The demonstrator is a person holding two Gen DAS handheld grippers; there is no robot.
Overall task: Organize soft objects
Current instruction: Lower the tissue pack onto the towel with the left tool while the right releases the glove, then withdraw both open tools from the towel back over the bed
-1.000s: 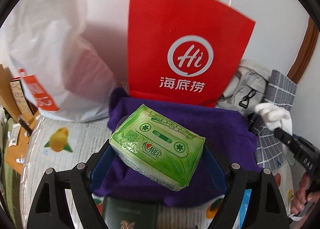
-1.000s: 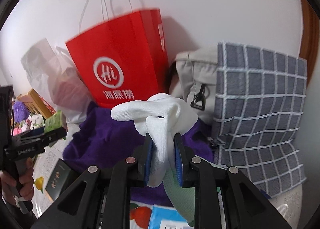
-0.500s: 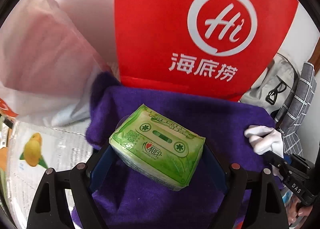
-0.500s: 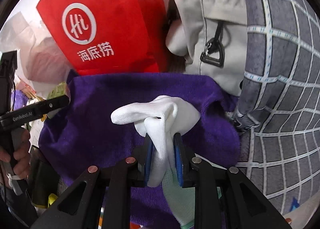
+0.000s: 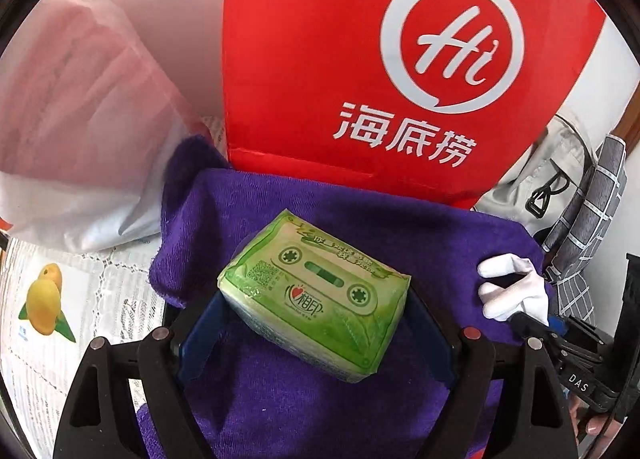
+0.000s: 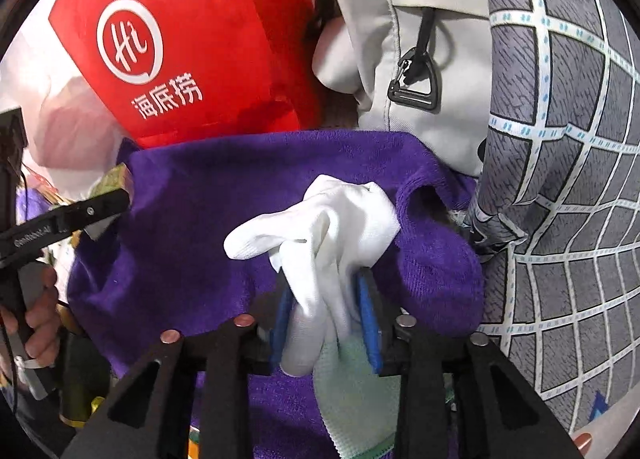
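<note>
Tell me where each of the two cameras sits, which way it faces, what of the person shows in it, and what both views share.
Left wrist: sits on the left hand-held gripper, looks down and forward over the green tissue pack clamped in it; fingertips of the person's right hand show at the lower right.
Right wrist: sits on the right hand-held gripper, its jaws opening around the white glove; the person's left hand shows at the left.
Shared: purple towel, red paper bag, glove, grey backpack, checked cushion.
</note>
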